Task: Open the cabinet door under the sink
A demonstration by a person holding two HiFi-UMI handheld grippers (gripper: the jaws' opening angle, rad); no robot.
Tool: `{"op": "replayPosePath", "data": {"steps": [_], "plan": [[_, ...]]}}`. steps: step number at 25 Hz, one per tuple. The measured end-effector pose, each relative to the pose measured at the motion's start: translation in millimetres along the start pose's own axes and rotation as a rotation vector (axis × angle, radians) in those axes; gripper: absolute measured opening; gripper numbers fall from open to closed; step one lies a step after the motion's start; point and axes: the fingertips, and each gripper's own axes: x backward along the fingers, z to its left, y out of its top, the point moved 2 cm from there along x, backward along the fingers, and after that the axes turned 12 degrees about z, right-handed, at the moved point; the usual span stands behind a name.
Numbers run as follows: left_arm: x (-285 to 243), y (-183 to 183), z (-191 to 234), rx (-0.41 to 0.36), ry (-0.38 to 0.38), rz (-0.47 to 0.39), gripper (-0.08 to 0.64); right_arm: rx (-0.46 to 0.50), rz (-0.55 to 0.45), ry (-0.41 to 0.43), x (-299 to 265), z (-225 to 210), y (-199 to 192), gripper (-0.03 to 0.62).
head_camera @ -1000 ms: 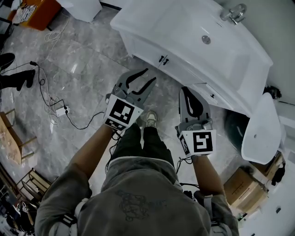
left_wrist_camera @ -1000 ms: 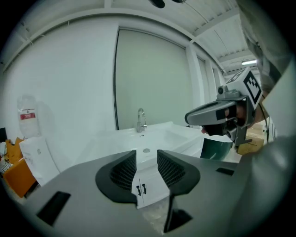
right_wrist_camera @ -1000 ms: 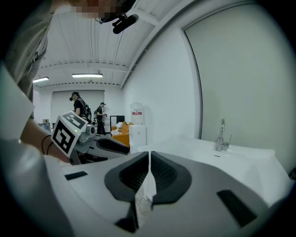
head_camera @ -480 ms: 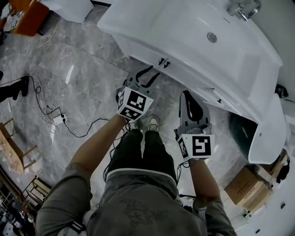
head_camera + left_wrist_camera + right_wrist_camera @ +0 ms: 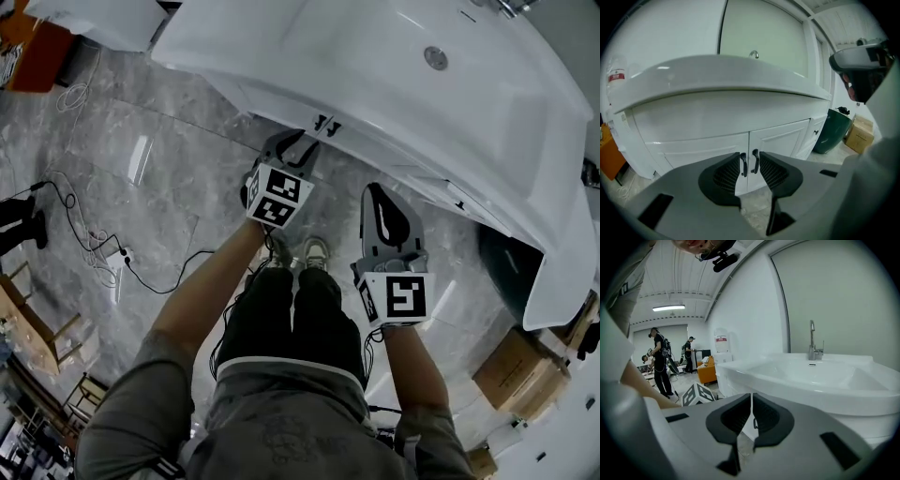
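Note:
The white sink (image 5: pixel 394 84) sits on a white cabinet with two doors (image 5: pixel 780 137). A pair of black handles (image 5: pixel 749 162) stands where the doors meet, also seen from above as the handles (image 5: pixel 325 122). My left gripper (image 5: pixel 302 142) is open just short of them; in the left gripper view both handles show between the left gripper (image 5: pixel 749 168) jaws, not touched. My right gripper (image 5: pixel 377 190) hangs shut and empty further back to the right. In its own view the right gripper (image 5: pixel 752 409) points at the sink's rim (image 5: pixel 797 380), below the faucet (image 5: pixel 813 341).
A dark green bin (image 5: pixel 833 131) and a cardboard box (image 5: pixel 860 133) stand right of the cabinet. Cables (image 5: pixel 94 234) lie on the marble floor at left, near an orange box (image 5: pixel 23 56). People (image 5: pixel 658 359) stand far off. A white fixture (image 5: pixel 562 281) juts out at right.
The person has stepped closer to the sink. My left gripper has moved forward, open, up to the cabinet handles. My right gripper has stayed shut and barely shifted.

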Motion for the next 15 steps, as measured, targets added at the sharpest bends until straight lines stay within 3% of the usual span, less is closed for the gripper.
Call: {"op": "replayPosePath", "data": {"steps": [10,15], "plan": [[-75,-25,7,-0.017,0.009,0.092,0.138,-0.031,0.023,-0.017,-23,-8,-43,0.034],[-97,-28,11,0.032,-0.021,0.101,0.135,-0.052,0.041,-0.029,-18,-19,-62,0.034]]}}
